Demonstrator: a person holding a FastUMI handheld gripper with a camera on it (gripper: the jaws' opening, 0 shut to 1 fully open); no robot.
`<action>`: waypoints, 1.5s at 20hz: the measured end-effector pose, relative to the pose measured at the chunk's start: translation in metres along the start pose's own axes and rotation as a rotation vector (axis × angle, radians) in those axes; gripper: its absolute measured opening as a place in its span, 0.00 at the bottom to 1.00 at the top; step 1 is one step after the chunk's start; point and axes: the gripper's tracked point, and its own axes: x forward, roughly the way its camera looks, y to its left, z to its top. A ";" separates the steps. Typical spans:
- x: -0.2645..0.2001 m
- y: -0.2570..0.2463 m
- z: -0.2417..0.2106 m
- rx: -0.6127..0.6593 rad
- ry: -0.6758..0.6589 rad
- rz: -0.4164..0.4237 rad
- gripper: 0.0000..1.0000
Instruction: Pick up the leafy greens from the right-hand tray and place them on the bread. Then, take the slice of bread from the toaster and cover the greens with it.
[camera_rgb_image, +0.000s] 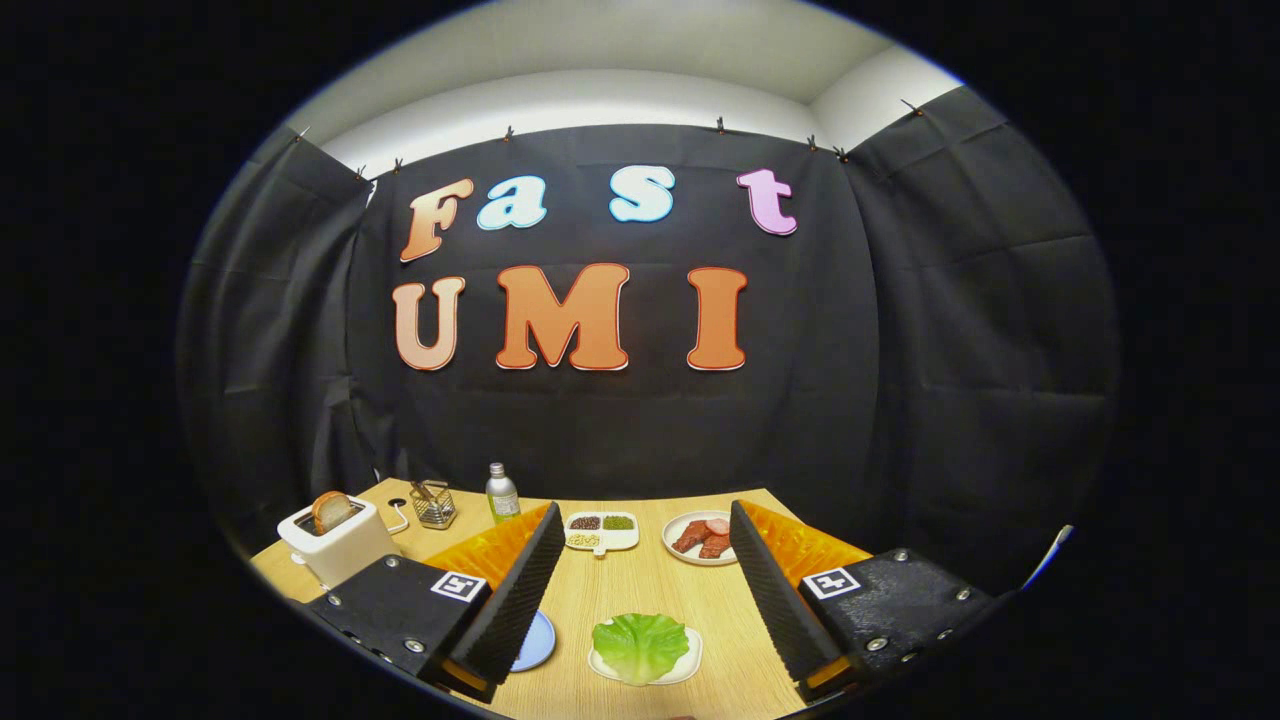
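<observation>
A green lettuce leaf (640, 645) lies on a small white tray (690, 660) on the wooden table, below and between my two fingers. My gripper (643, 520) hangs above the table, open wide, with nothing between its fingers. A white toaster (335, 550) stands beyond the left finger, and a browned slice of bread (332, 511) sticks up out of its slot. A blue plate (537, 640) sits left of the lettuce tray, mostly hidden behind the left finger; what lies on it is out of sight.
Along the table's far edge stand a wire basket (433, 504), a small bottle (501, 492), a white divided dish of beans (601, 531) and a white plate with meat slices (700, 537). Black cloth walls close the booth just behind them.
</observation>
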 end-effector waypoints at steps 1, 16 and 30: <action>0.003 0.000 0.000 -0.003 -0.001 0.004 0.99; 0.023 0.004 -0.035 -0.033 0.054 0.024 0.99; 0.071 0.006 -0.157 -0.021 0.253 0.076 0.99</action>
